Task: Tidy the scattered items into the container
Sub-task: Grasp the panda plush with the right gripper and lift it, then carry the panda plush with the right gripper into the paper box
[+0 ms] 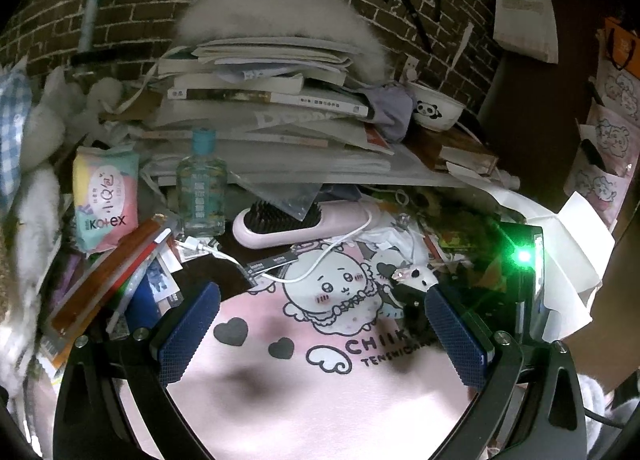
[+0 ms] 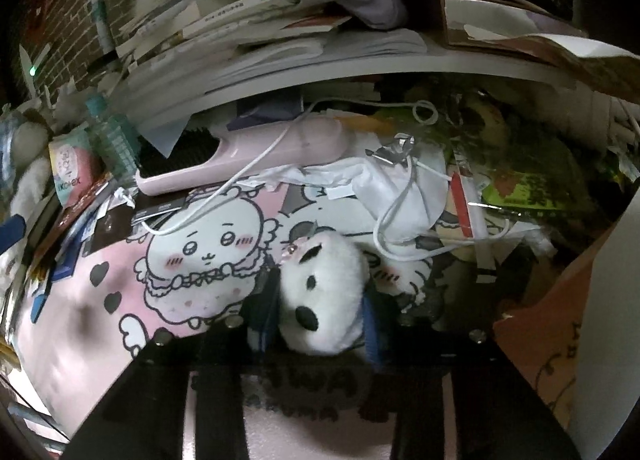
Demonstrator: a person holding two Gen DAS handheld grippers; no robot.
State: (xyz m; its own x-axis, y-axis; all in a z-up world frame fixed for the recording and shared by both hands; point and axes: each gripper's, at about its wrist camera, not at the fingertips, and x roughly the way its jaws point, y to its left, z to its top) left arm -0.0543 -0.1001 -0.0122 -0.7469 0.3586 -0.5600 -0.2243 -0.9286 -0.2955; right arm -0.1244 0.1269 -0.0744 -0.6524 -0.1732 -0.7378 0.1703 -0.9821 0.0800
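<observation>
My right gripper (image 2: 320, 312) is shut on a small white plush toy (image 2: 324, 280) with black spots and holds it just above a pink cartoon-printed cloth (image 2: 80, 324). In the left wrist view the same plush toy (image 1: 418, 278) shows at the tip of the right gripper, whose black body carries a green light (image 1: 523, 257). My left gripper (image 1: 320, 336) stands open over the pink cloth (image 1: 304, 392), with nothing between its blue pads (image 1: 188, 336). A pink hairbrush (image 1: 304, 224), a white cable (image 1: 320, 260), a teal-capped glass bottle (image 1: 202, 188) and a Kotex pack (image 1: 106, 200) lie scattered ahead.
A tall pile of books and papers (image 1: 260, 108) rises behind, with a panda bowl (image 1: 436, 110) to its right. Clutter of wrappers and a white cloth (image 2: 404, 188) lies right of the brush. A brown cardboard flap (image 2: 560, 324) stands at the right. A brick wall (image 1: 120, 0) is behind.
</observation>
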